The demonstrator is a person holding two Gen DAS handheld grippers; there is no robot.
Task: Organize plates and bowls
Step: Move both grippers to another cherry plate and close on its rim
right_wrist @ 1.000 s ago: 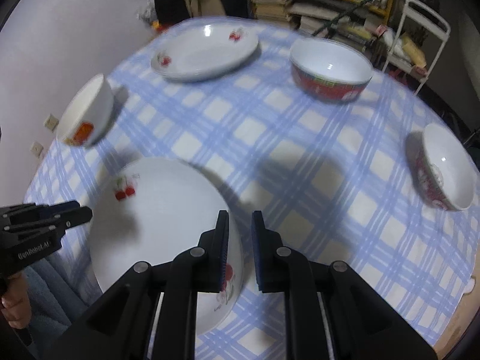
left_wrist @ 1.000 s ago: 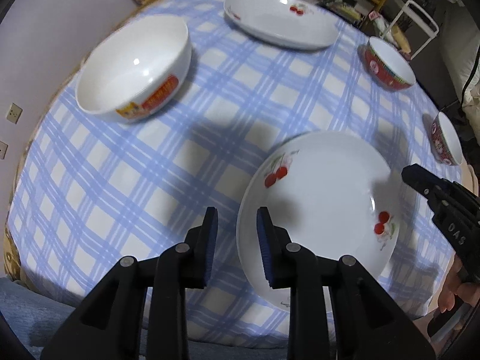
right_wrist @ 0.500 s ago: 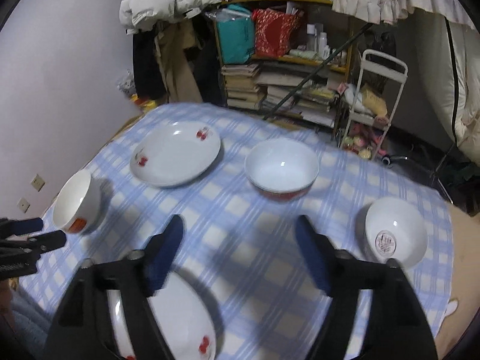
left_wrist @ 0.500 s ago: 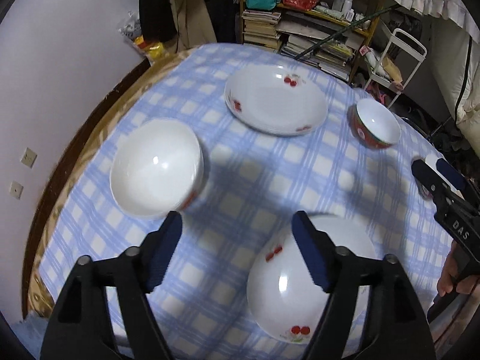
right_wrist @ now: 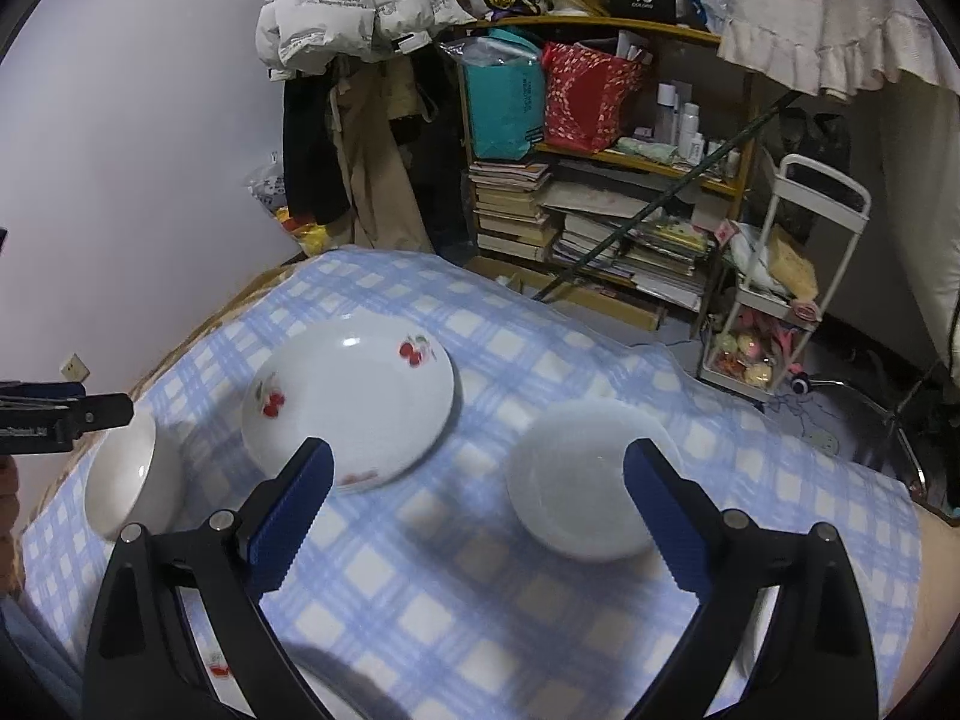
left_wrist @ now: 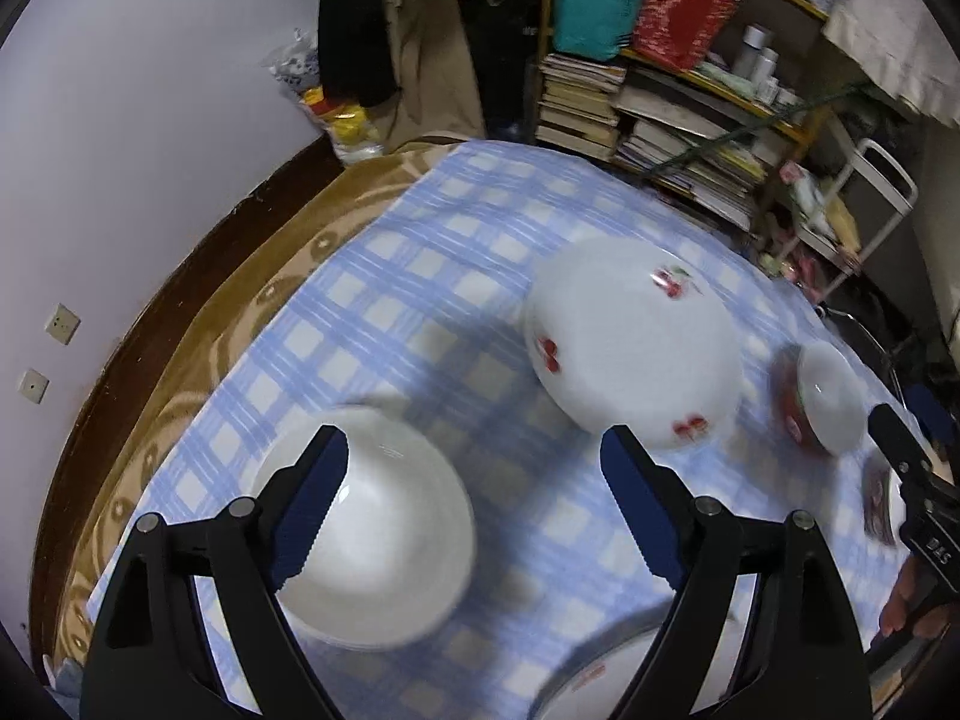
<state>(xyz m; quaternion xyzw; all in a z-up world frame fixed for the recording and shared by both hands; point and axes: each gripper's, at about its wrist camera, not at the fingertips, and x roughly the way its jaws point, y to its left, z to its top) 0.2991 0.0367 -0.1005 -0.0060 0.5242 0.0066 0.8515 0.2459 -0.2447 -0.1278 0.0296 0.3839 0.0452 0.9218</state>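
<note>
My left gripper is open and empty above the table, its left finger over a white bowl. A cherry-printed white plate lies beyond it, with a red-sided bowl to its right. A second cherry plate's rim shows at the bottom. My right gripper is open and empty. In its view the cherry plate lies left of centre, the red-sided bowl sits between the fingers, and the white bowl is at far left under the left gripper.
The round table wears a blue checked cloth over a brown blanket. Behind stand a shelf of books and bags, hanging coats and a white trolley. A patterned bowl sits at the table's right edge.
Both grippers have opened wide from nearly shut and have risen and tilted up. The near cherry plate has dropped to the bottom of both views; the far plate and bowls now sit nearer centre.
</note>
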